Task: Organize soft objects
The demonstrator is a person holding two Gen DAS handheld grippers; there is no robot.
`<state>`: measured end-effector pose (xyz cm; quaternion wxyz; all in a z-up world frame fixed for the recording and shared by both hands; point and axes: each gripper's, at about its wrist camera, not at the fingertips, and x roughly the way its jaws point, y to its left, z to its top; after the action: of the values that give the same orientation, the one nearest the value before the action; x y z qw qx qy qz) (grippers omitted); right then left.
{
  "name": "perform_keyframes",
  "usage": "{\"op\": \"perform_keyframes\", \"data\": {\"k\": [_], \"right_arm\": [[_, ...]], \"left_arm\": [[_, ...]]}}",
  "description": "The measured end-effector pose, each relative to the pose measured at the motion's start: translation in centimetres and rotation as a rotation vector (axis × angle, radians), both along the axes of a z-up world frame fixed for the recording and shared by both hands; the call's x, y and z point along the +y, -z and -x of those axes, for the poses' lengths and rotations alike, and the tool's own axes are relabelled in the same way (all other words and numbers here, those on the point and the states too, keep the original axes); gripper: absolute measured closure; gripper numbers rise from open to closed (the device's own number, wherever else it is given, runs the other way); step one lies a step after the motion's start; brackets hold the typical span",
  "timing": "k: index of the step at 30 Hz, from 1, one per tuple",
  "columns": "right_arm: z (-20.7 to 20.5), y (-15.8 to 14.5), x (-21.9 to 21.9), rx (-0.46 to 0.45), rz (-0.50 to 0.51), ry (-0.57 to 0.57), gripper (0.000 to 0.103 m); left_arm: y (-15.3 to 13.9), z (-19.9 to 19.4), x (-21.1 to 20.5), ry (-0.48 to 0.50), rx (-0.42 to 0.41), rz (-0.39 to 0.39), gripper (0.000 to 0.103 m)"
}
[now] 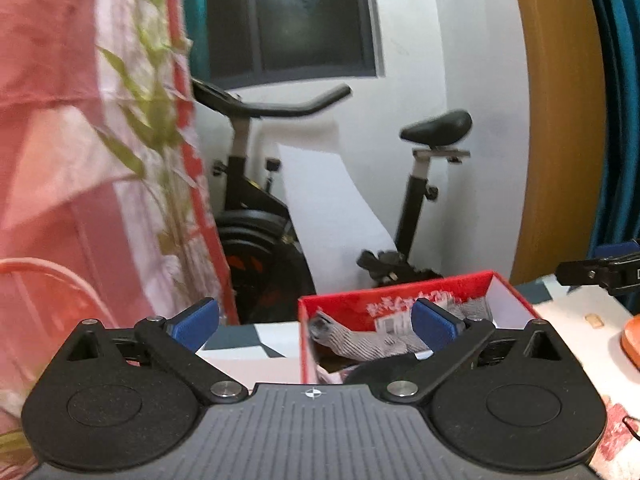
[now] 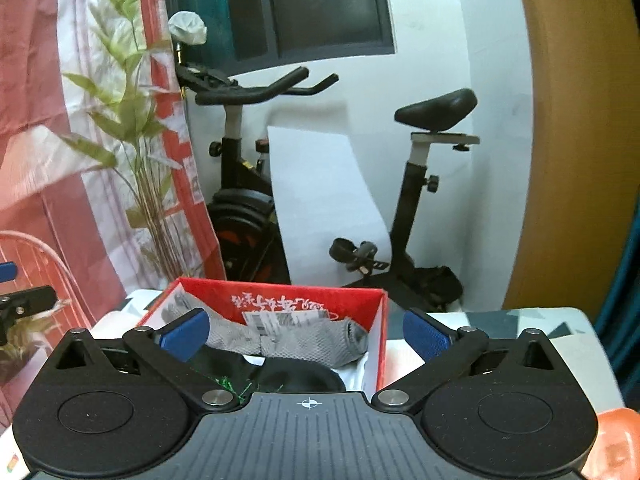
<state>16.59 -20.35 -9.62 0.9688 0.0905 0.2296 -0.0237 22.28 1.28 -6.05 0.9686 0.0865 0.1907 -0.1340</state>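
- Grey sock (image 2: 304, 338) lies inside the red box (image 2: 378, 344) on the table (image 2: 500, 318).
- Left gripper (image 1: 316, 322) and right gripper (image 2: 306, 334) are both spread wide, holding nothing.
- An orange thing (image 1: 630, 338) sits near; a careless swing might knock it off.

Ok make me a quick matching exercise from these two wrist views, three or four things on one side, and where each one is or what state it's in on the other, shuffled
Things:
1. grey knitted sock
2. red cardboard box
3. black exercise bike
4. left gripper

Places or states:
A. against the white wall, behind the table
B. jaws open, holding nothing
C. lying inside the box
D. on the table, top open

Pairs: 1-C, 2-D, 3-A, 4-B
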Motion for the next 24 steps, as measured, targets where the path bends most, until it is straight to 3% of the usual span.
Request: {"op": "perform_keyframes", "data": {"k": [6, 18, 24], "right_arm": [[3.6, -4.1, 1.0, -0.04, 0.008, 0.016, 0.0], [13.2, -10.8, 3.9, -0.153, 0.044, 0.042, 0.0], [17.8, -13.3, 4.4, -0.199, 0.078, 0.095, 0.0]], "left_arm": [[-4.0, 3.4, 1.5, -0.106, -0.066, 0.003, 0.0], [-9.7, 11.2, 3.3, -0.114, -0.084, 0.107, 0.0], [-10.9, 14.6, 3.7, -0.136, -0.114, 0.076, 0.0]]}}
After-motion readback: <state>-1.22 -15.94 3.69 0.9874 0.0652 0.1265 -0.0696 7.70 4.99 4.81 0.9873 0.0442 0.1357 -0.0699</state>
